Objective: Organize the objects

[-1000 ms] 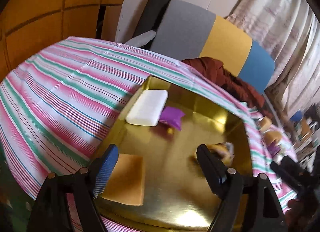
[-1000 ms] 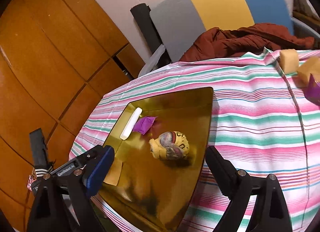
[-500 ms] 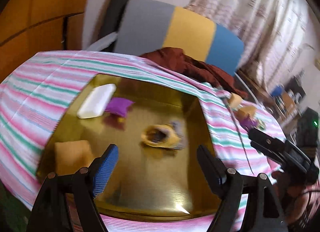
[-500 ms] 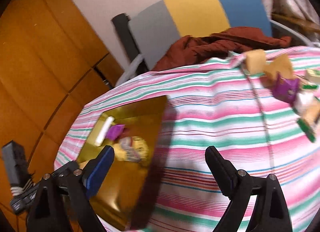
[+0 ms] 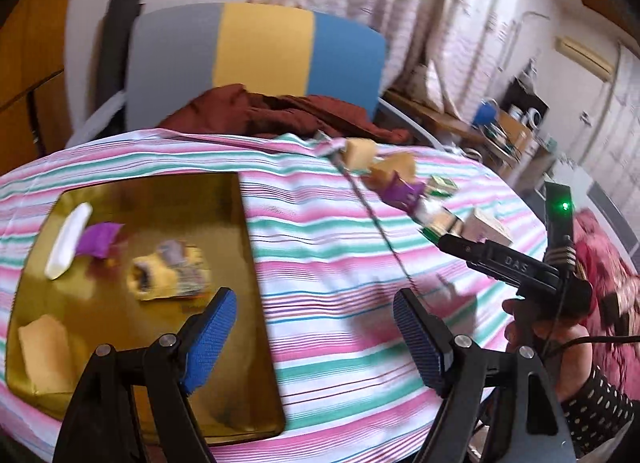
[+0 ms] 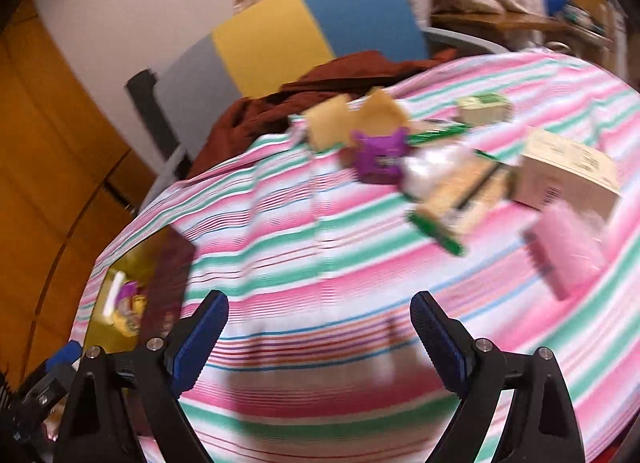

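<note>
A gold tray (image 5: 240,263) lies at the left of the striped table. It holds a white bar (image 5: 66,239), a purple packet (image 5: 98,237), a yellow pouch (image 5: 168,273) and a tan sponge (image 5: 44,351). My left gripper (image 5: 314,339) is open and empty over the tray's right edge. My right gripper (image 6: 318,339) is open and empty above bare cloth. Ahead of it lie tan sponges (image 6: 328,125), a purple packet (image 6: 378,157), a green-edged packet (image 6: 456,195), a cream box (image 6: 568,171) and a pink packet (image 6: 568,259). The tray (image 6: 100,327) shows at its left.
A chair with a grey, yellow and blue back (image 5: 260,51) stands behind the table, with a dark red cloth (image 5: 280,111) on its seat. A cluttered shelf (image 5: 504,131) stands at the far right. Wooden panels (image 6: 52,143) line the left side.
Both grippers have swung to the right, away from the tray and toward the loose items. The yellow pouch stays on the tray. Both stay open.
</note>
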`<control>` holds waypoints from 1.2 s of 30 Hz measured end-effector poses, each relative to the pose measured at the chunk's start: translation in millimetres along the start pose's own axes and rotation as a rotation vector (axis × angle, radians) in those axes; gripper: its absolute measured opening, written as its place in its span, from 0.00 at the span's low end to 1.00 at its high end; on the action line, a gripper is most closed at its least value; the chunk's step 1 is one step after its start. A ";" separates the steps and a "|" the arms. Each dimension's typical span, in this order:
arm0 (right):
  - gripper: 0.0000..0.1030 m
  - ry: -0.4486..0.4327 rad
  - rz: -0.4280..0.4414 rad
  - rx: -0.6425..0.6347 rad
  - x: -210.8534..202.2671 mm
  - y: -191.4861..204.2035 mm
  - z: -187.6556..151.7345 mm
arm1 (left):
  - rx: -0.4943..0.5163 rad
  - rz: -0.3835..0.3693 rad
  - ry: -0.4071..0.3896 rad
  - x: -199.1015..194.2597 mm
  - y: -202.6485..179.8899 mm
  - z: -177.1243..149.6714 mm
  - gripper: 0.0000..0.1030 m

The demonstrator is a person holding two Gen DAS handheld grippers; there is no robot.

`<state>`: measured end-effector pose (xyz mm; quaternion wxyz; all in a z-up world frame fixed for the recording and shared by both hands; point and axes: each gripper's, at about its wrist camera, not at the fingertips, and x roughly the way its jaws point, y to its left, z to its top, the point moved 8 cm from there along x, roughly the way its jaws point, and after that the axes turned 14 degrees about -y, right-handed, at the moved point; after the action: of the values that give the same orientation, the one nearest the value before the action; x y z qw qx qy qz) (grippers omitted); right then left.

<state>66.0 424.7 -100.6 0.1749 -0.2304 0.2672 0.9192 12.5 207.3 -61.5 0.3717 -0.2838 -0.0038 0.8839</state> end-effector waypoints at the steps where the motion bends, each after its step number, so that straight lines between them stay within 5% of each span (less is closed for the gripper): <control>1: 0.90 -0.003 -0.014 0.007 -1.8 -8.6 0.4 | 0.006 -0.011 0.009 3.3 -6.2 -1.1 0.79; 12: 0.90 -0.020 -0.141 0.031 -17.9 -74.9 3.4 | 0.047 -0.106 0.080 27.1 -53.0 -18.1 0.79; 24: 0.90 -0.138 -0.316 0.085 -47.1 -155.8 32.7 | 0.036 -0.164 0.167 58.8 -77.1 -34.1 0.79; 30: 0.90 -0.104 -0.270 0.063 -17.7 -156.7 35.8 | 0.040 -0.168 0.192 62.4 -82.8 -42.5 0.79; 36: 0.90 -0.042 -0.033 -0.035 -8.4 -89.5 24.1 | 0.036 -0.164 0.207 67.1 -82.8 -42.6 0.79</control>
<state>104.8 508.0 -115.0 0.1913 -0.2182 0.2435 0.9255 50.5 302.8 -112.7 0.4463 -0.3655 0.0272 0.8164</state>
